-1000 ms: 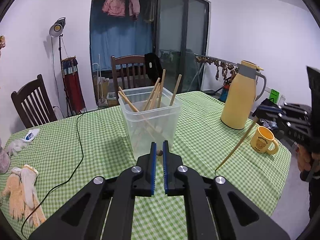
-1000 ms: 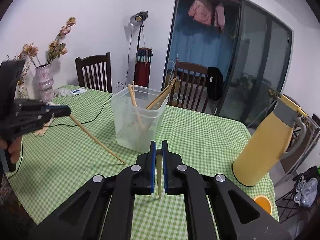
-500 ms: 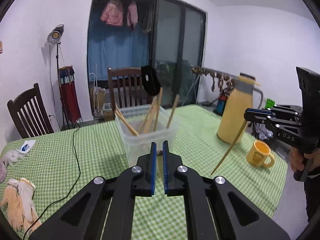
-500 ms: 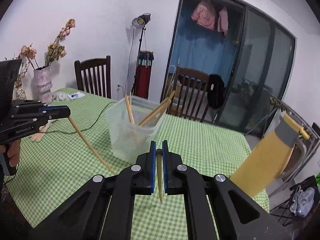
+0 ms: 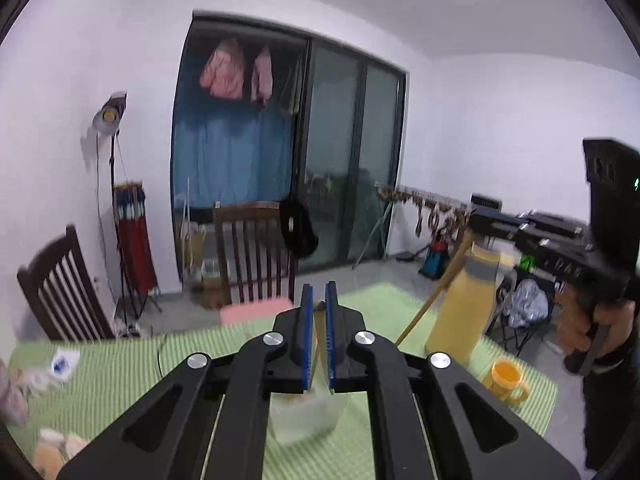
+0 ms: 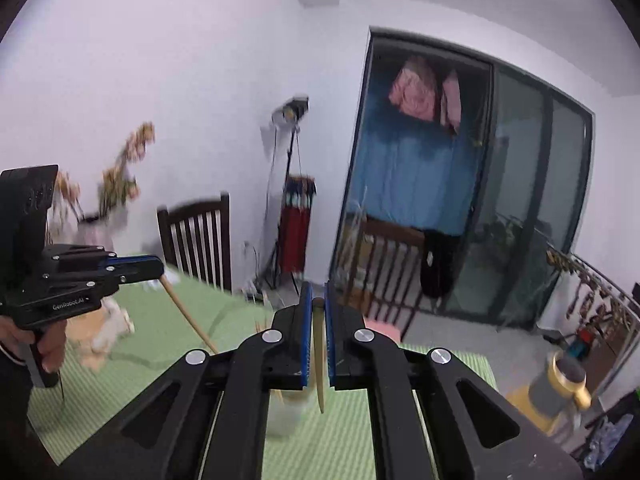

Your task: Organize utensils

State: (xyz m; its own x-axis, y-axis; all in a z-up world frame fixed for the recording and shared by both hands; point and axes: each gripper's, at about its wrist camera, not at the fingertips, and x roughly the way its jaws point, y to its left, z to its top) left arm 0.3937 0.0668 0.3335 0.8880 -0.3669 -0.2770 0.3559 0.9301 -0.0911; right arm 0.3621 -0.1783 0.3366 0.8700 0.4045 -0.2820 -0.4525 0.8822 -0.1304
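My left gripper [image 5: 319,296] is shut on a wooden chopstick [image 5: 319,309], of which only a short end shows between the blue pads. My right gripper [image 6: 318,292] is shut on another chopstick [image 6: 319,364] that hangs tip-down. Both grippers are held high above the green checked table [image 5: 120,364]. The clear plastic container [image 5: 304,412] with several chopsticks sits low, mostly hidden behind the fingers, also seen as container [image 6: 288,408]. Across the table, the right gripper [image 5: 476,220] trails its chopstick [image 5: 432,296], and the left gripper [image 6: 158,270] trails its chopstick [image 6: 188,314].
A yellow thermos [image 5: 464,312] and yellow mug [image 5: 506,378] stand at the table's right end. Gloves [image 5: 52,448] lie at the left edge, and a vase of dried flowers [image 6: 116,184] stands nearby. Wooden chairs [image 5: 252,252] and a lamp stand [image 5: 110,120] surround the table.
Both grippers have risen well above the table, each still holding its chopstick. The container has dropped low in both views, behind the fingers. The chopstick tips have lifted off the cloth.
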